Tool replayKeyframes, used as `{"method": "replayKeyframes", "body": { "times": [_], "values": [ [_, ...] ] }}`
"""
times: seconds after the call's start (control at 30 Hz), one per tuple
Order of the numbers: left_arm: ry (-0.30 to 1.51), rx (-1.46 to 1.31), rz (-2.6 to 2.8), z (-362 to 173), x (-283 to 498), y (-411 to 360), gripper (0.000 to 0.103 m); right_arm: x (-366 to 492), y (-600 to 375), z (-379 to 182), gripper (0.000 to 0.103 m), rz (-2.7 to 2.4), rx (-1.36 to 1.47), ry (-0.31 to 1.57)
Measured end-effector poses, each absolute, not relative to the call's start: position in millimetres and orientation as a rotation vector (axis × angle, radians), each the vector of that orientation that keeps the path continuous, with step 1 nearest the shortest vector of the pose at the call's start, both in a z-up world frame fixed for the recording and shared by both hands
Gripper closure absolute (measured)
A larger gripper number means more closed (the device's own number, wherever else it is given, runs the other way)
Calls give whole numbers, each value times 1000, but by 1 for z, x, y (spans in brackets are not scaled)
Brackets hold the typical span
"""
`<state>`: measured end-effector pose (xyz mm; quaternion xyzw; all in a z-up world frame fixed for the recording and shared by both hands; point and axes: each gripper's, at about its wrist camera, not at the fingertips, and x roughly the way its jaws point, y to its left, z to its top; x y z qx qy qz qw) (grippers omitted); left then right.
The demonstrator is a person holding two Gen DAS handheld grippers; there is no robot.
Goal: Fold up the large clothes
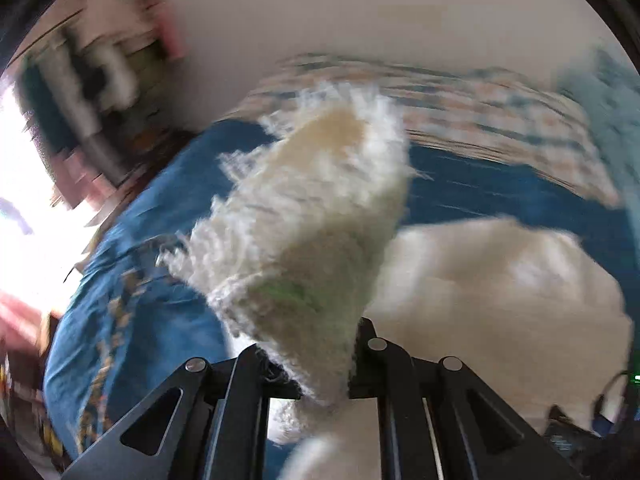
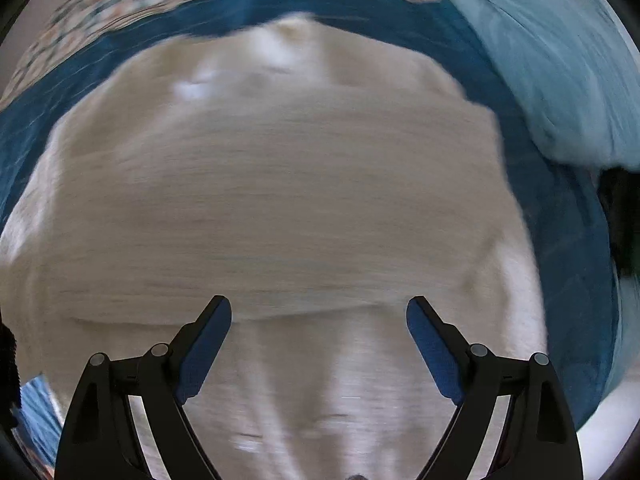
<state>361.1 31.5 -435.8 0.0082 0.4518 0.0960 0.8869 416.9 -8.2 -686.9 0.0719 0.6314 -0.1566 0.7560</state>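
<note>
A large cream fuzzy garment (image 2: pixel 280 184) lies spread on a dark blue bedspread (image 2: pixel 568 248). In the left wrist view my left gripper (image 1: pixel 316 364) is shut on a bunched, fluffy part of that garment (image 1: pixel 312 208), lifted off the bed and sticking up past the fingers. The rest of the garment (image 1: pixel 496 304) lies below on the right. The picture is blurred by motion. In the right wrist view my right gripper (image 2: pixel 319 312) stands open just above the garment, pointing steeply down. Its blue pads (image 2: pixel 208 344) have nothing between them.
A light blue quilt (image 2: pixel 560 64) is heaped at the back right of the bed. A checked cloth (image 1: pixel 460 96) lies along the far side by a pale wall. Shelves with blurred objects (image 1: pixel 100 80) stand at the left, beside a bright window.
</note>
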Motion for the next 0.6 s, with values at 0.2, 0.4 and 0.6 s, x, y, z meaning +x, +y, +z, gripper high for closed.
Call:
{"method": "replayKeyframes", "body": {
  "times": [0.2,0.4,0.6],
  "values": [
    [989,47,-47,-441,368,-108,95,384,-116,-691,12,-496,253,1398],
    [1080,80,-216,-468,364,-225,95,355,-220,-699,12,-611,328,1409],
    [1166,211,-219,-502,370,-287,91,321,-280,-713,12,-655,439,1427]
  ]
}}
